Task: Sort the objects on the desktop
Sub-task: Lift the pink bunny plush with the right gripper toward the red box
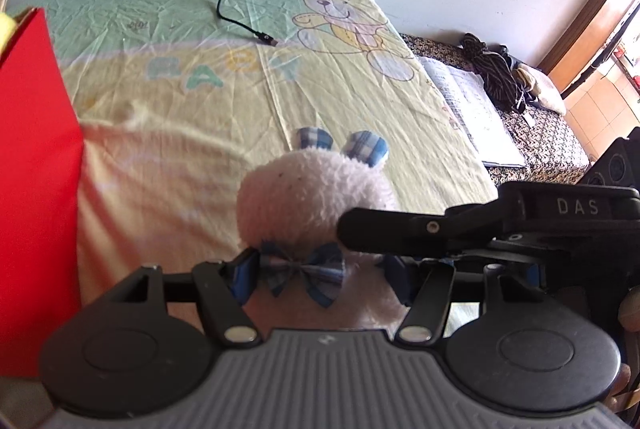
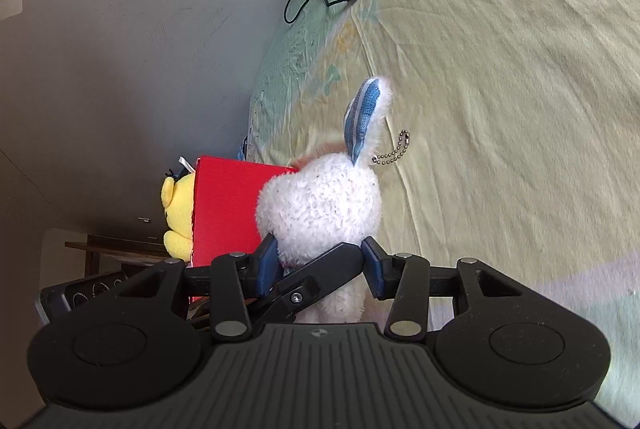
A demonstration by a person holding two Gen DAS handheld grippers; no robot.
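Both hand-held grippers, left (image 1: 316,271) and right (image 2: 320,263), are pinching the soft, light white plush rabbit (image 2: 320,205) at its squashy neck, a sensible hold

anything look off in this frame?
Yes. Both grippers are at the white plush rabbit at once: the left gripper at its bow, the right gripper around its body, with the left's finger crossing between the right's pads. Nothing looks spilled or damaged.
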